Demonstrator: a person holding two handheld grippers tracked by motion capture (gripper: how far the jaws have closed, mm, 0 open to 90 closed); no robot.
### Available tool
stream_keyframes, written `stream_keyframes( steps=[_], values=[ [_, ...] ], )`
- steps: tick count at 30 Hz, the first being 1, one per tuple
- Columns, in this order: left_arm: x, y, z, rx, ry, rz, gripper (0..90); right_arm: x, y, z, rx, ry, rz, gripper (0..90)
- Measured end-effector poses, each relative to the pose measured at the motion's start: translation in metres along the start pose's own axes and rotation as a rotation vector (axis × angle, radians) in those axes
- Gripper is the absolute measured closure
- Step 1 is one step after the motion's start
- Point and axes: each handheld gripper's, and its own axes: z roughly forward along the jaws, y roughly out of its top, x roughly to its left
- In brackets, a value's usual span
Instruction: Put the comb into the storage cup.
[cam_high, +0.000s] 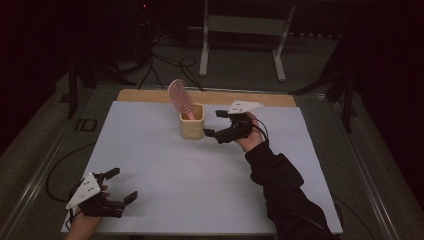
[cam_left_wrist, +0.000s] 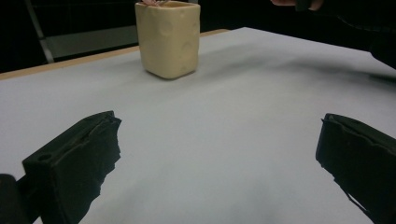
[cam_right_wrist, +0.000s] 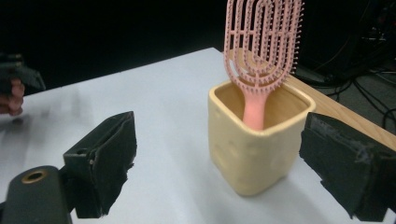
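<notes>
Hovering claw: right gripper (cam_high: 218, 123) hangs just beside the cup, jaws spread wide, holding nothing.
Cup: the cream cup (cam_right_wrist: 254, 145) stands upright on the white table (cam_high: 200, 170), toward its far edge.
Brush: a pink hairbrush (cam_right_wrist: 261, 46) stands handle-down inside the cup.
Other claw: left gripper (cam_high: 122, 184) sits near the table's front-left corner, jaws released.

The tabletop (cam_high: 165, 165) is covered by a pale, whitish sheet (cam_high: 200, 190), with a strip of bare wood (cam_high: 150, 95) showing along its far edge. A cream, square-sided cup (cam_high: 192, 122) stands directly on the sheet toward the far middle, upright. The rest of the sheet around the cup is plain and smooth, from the near edge up to the wooden strip
</notes>
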Motion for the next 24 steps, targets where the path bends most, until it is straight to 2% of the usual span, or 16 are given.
stream_keyframes(
  steps=[5, 6, 12, 16, 20, 24],
  values=[
    [0.000, 0.000, 0.000, 0.004, 0.001, 0.003, 0.0, 0.003, -0.008, -0.016, 0.005, -0.014, 0.000, 10.9],
    [0.000, 0.000, 0.000, 0.001, 0.002, 0.002, 0.0, 0.003, -0.011, -0.020, 0.033, -0.024, -0.002, 10.9],
    [-0.001, 0.000, 0.000, 0.006, 0.004, 0.004, 0.0, 0.003, -0.025, -0.033, 0.080, -0.047, 0.004, 10.1],
    [-0.001, 0.000, -0.001, 0.003, 0.005, 0.004, 0.0, 0.009, -0.039, -0.043, 0.113, -0.076, 0.001, 9.7],
    [-0.001, 0.000, -0.001, 0.004, 0.005, 0.004, 0.0, 0.013, -0.048, -0.050, 0.132, -0.055, 0.029, 9.7],
    [-0.001, 0.000, -0.001, 0.006, 0.006, 0.004, 0.0, 0.018, -0.056, -0.056, 0.144, -0.072, 0.010, 9.7]
  ],
)
